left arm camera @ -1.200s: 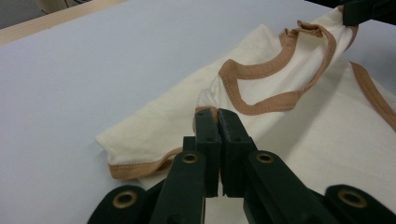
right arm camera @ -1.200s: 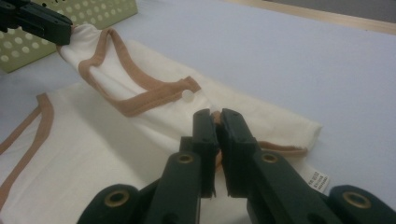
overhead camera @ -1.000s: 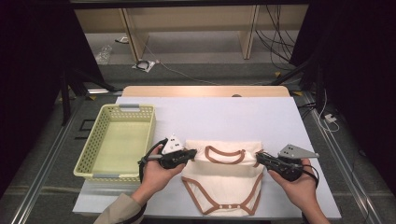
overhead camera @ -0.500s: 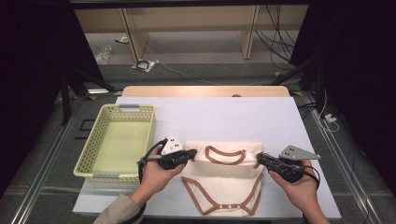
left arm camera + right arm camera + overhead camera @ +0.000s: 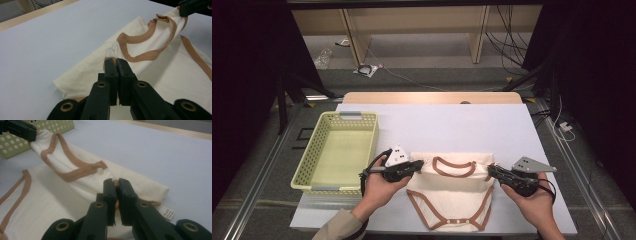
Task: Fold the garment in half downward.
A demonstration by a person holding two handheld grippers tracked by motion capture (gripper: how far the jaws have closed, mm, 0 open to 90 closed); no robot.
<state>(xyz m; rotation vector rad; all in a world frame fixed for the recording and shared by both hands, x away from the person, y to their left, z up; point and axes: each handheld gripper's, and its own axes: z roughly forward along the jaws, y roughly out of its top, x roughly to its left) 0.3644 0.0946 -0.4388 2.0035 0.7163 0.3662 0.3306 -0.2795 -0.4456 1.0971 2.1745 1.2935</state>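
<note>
Nothing moved; bodysuit [image 5: 455,192] neckline points away, both grippers clamped.

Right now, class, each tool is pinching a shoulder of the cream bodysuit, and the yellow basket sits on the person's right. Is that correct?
Not quite. The high view shows the yellow basket on the person's left, beside the left tool. The rest holds: left and right tool each pinch a shoulder of the cream bodysuit.
</note>
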